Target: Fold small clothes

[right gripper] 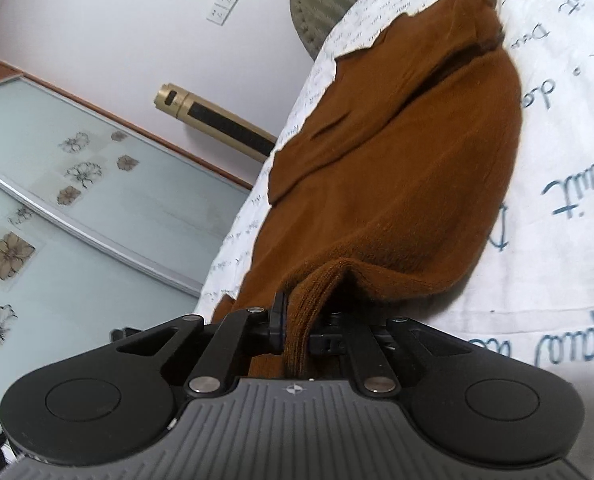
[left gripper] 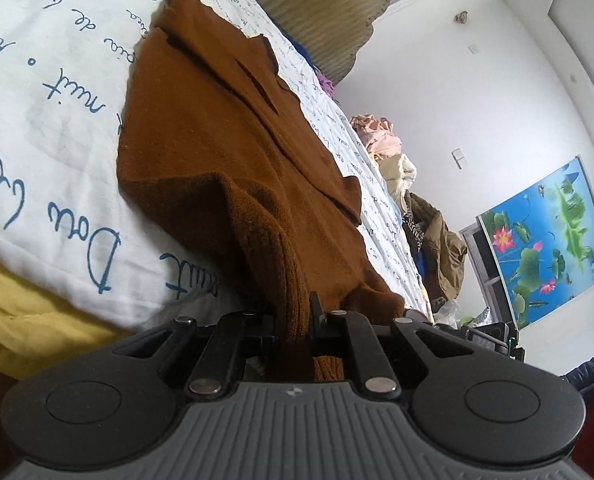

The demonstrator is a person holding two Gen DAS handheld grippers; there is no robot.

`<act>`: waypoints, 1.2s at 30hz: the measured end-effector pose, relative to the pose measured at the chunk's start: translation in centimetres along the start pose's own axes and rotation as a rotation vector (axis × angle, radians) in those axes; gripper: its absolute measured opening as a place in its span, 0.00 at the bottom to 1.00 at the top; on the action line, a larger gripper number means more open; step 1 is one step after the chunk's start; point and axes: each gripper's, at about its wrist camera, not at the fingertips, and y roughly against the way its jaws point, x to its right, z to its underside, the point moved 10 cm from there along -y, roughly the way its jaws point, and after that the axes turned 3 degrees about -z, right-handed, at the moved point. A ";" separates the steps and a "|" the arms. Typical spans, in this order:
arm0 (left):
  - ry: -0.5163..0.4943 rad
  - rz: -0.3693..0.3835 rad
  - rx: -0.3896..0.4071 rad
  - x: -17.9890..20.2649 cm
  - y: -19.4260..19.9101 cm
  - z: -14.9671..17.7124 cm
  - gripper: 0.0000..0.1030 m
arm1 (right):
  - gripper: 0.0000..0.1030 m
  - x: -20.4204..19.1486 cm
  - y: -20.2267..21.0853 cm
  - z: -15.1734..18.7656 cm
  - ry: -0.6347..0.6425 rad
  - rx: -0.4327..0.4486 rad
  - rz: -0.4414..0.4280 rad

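Both the left gripper [left gripper: 293, 312] and right gripper [right gripper: 297, 328] pinch the ribbed hem of the brown sweater [left gripper: 225, 140] at the bed's [left gripper: 37, 100] near edge, jaws clamped on cloth, probably to lift that hem for a fold.

place: home bedroom | signs: bed sheet [left gripper: 57, 80], clothes pile [left gripper: 381, 136], wardrobe doors [right gripper: 77, 200]

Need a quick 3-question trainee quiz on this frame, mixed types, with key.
1. True or false: the left gripper is shut on the brown garment.
2. The garment lies on: A) a wooden floor B) a white sheet printed with blue handwriting C) a glass table.
3. Fill in: the right gripper pinches the garment's ribbed ____.

Key: 1 true; 2 B; 3 hem. Both grippers clamp the near ribbed edge, which rises off the sheet while the rest lies flat.
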 end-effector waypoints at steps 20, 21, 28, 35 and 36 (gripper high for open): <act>0.044 -0.006 -0.023 -1.0 -0.2 -0.2 0.11 | 0.28 4.6 -1.3 1.3 -0.224 -0.031 -0.031; 0.046 -0.003 -0.023 -1.0 -0.2 -0.2 0.11 | 0.29 4.5 -1.3 1.4 -0.213 -0.013 -0.045; 0.036 -0.013 -0.021 -0.9 -0.4 -0.1 0.11 | 0.07 4.3 -1.8 2.1 -0.108 -0.032 0.058; 0.005 0.015 0.019 0.9 0.2 -1.7 0.11 | 0.09 1.5 -1.2 0.9 -0.067 0.038 -0.012; -0.001 0.015 0.023 1.2 0.2 -1.9 0.11 | 0.09 1.0 -1.0 0.4 -0.063 0.051 -0.029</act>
